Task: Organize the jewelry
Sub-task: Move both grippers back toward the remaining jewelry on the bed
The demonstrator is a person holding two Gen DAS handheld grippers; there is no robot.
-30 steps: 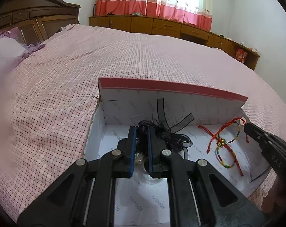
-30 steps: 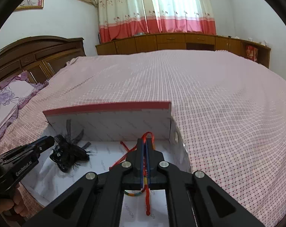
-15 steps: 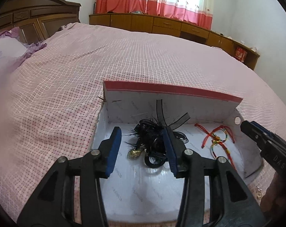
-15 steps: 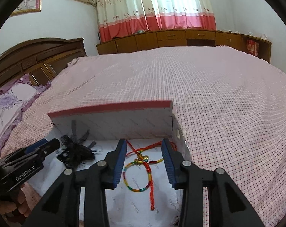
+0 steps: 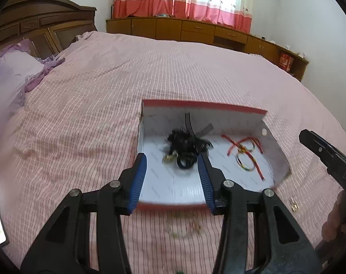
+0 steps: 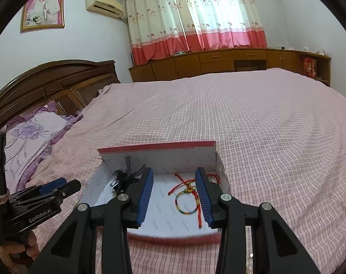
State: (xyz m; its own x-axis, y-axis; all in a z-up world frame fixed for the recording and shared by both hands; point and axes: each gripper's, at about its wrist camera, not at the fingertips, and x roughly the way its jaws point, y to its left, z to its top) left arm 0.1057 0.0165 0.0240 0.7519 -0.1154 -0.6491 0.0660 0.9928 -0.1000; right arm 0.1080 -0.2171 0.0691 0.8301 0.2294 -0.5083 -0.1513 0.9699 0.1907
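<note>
Left wrist: blurred trinkets [image 5: 184, 227] on bedspread [image 5: 81, 118]

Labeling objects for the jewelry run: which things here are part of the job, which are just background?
Job:
box
black hair piece
red string bracelet
loose jewelry on the bedspread
left tool, open
right tool, open

Background:
pillow
curtains
cabinets
framed photo

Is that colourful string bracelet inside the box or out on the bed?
Inside. The bracelet lies on the white floor of the box, its walls around it.
</note>
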